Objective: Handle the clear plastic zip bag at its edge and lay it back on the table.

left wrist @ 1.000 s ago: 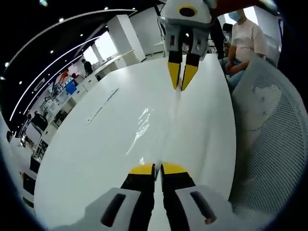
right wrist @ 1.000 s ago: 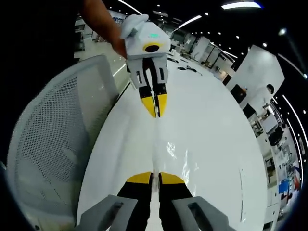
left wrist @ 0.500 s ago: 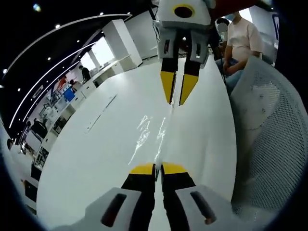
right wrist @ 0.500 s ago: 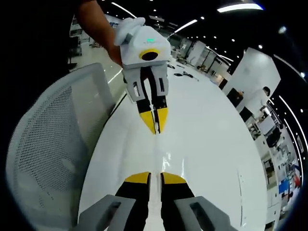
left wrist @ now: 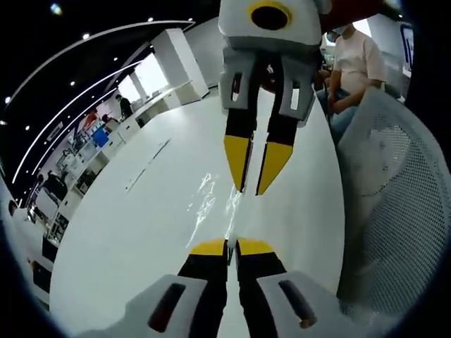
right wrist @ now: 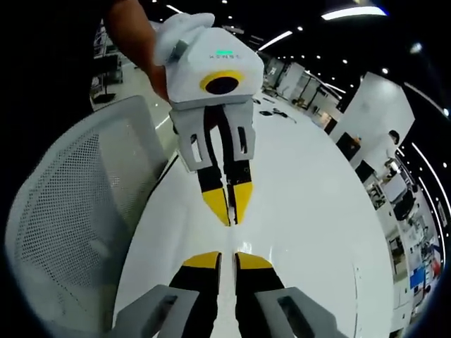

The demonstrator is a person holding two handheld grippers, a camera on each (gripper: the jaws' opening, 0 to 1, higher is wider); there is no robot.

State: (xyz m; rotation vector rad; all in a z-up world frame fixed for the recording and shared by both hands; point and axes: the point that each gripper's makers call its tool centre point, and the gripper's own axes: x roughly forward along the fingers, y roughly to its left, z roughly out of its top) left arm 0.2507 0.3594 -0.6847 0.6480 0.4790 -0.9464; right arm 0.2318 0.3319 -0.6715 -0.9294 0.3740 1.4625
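The clear zip bag (left wrist: 211, 201) lies on the white table (left wrist: 141, 232) as a glinting, wrinkled sheet. It runs from my left gripper (left wrist: 227, 246) up toward the right one. My left gripper is shut on the bag's near edge. My right gripper (left wrist: 249, 190) comes down from the top of the left gripper view, jaws parted, tips just over the bag's far end and holding nothing. In the right gripper view my right gripper (right wrist: 227, 259) shows a gap between its yellow tips. The left gripper (right wrist: 231, 220) faces it closely, jaws together.
A white mesh chair (left wrist: 394, 197) (right wrist: 77, 204) stands along the table's edge beside both grippers. A person (left wrist: 356, 56) sits beyond the chair. A hand (right wrist: 134, 35) holds the left gripper. More desks and equipment (left wrist: 84, 141) stand in the far background.
My right gripper has opened and let go of the bag's far edge. The two grippers have come much closer together. The left gripper has stayed shut on the bag.
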